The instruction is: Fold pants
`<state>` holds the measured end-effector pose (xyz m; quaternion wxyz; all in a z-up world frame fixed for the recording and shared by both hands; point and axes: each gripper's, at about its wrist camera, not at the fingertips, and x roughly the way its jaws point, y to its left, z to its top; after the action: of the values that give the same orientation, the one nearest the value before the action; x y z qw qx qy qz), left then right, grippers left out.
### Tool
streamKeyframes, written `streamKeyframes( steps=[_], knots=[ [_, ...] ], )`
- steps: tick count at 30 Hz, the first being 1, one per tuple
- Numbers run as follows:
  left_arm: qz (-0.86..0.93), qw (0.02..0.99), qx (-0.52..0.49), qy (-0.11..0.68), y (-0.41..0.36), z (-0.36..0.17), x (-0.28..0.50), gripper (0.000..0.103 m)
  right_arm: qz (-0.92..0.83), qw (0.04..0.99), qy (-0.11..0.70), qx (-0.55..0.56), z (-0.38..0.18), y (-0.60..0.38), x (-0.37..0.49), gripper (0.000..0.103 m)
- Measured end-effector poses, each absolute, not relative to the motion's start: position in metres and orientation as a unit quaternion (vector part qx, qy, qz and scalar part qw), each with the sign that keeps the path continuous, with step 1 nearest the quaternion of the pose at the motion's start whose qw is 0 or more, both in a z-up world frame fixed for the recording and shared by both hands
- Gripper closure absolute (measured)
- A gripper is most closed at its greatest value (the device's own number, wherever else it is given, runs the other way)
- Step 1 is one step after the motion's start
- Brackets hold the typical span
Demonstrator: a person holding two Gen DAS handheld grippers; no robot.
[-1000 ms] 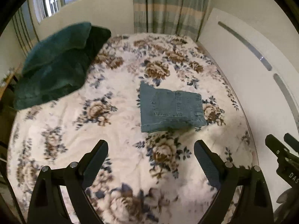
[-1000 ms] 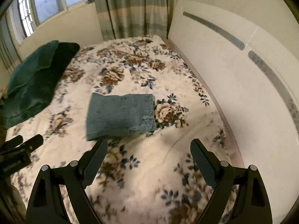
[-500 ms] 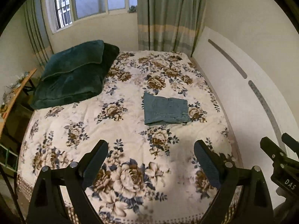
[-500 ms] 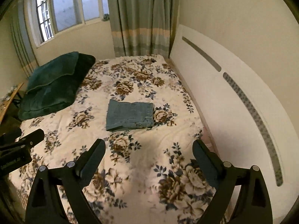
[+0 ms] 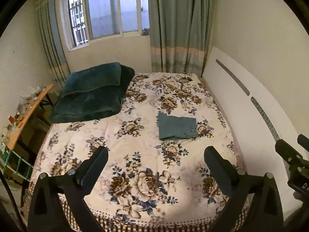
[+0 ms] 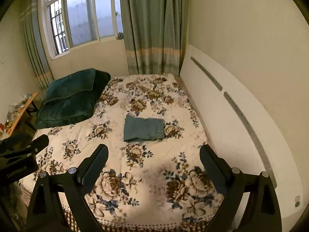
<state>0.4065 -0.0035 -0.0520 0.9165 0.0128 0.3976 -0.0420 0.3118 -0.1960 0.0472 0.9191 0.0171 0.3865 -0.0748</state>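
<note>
The blue-grey denim pants [image 5: 176, 127] lie folded into a flat rectangle on the floral bedspread [image 5: 123, 143], right of the bed's middle; they also show in the right wrist view [image 6: 143, 128]. My left gripper [image 5: 156, 151] hangs high above the near end of the bed, well back from the pants, its jaws opening with nothing between them. My right gripper [image 6: 154, 148] is likewise raised and far from the pants, jaws opening and empty. Each gripper shows at the edge of the other's view.
A dark green folded blanket [image 5: 92, 92] lies at the bed's far left corner. A white headboard panel [image 5: 241, 116] runs along the right side. A cluttered wooden side table [image 5: 25, 114] stands left of the bed. Window and curtain [image 5: 177, 29] are behind.
Both grippers have risen and pulled back from the bed, so the folded pants look smaller and farther away. The pants have not moved. More of the room shows.
</note>
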Motion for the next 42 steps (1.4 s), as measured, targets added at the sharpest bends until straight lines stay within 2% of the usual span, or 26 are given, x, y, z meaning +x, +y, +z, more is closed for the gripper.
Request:
streamKeyframes(
  steps=[11,16,24,42],
  knots=[
    [-0.04,0.92,0.007,0.389,0.0,-0.024,0.378,0.001,-0.03,0.918,0.395,0.012,0.084,-0.176,0.282,0.004],
    [-0.016,0.927,0.003,0.374,0.005,-0.003,0.379,0.001,-0.018,0.917,0.397,0.023,0.098,-0.183,0.29,0.004],
    [-0.01,0.921,-0.014,0.39,0.014,0.013,0.388,0.001,-0.019,0.92,0.392,0.011,0.129,-0.186,0.303,0.004],
    [-0.006,0.92,0.016,0.391,0.004,0.017,0.39,0.001,-0.014,0.917,0.399,0.012,0.136,-0.189,0.317,0.004]
  ],
)
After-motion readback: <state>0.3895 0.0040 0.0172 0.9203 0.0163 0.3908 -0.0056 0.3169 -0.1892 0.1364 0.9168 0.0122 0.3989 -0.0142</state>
